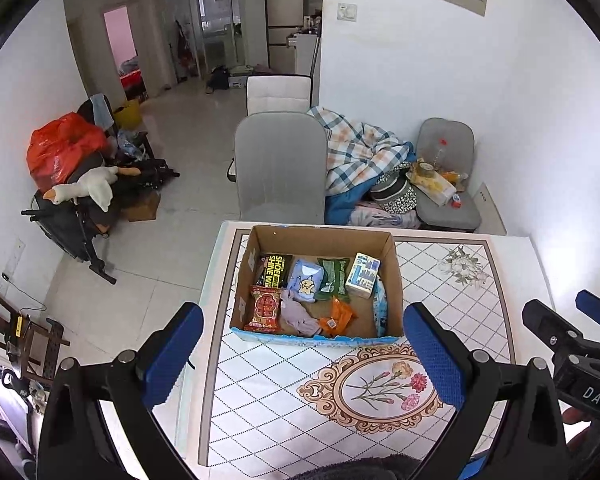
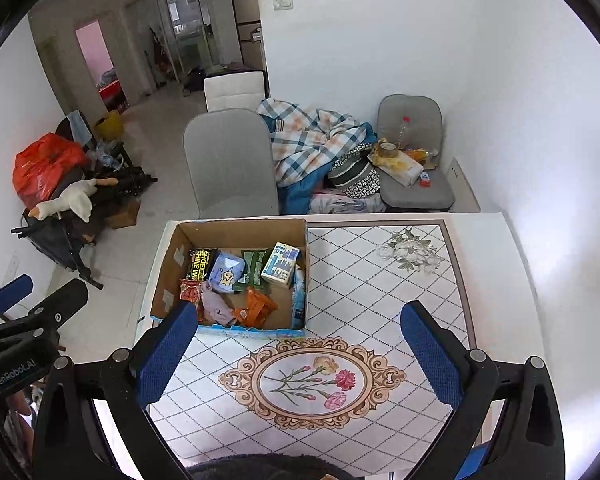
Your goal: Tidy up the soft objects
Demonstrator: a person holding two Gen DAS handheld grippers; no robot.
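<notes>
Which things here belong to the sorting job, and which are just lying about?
Job: cardboard box; inside it, grey cloth, orange packet, blue star pouch; left gripper, right gripper, both open.
Lying about: grey chair, plaid blanket, toy goose.

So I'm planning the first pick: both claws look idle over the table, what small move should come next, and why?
Probably lower the open left claw into the brown cardboard box toward the crumpled grey cloth: it lies uncovered near the box's near wall, and neither claw holds anything.
</notes>
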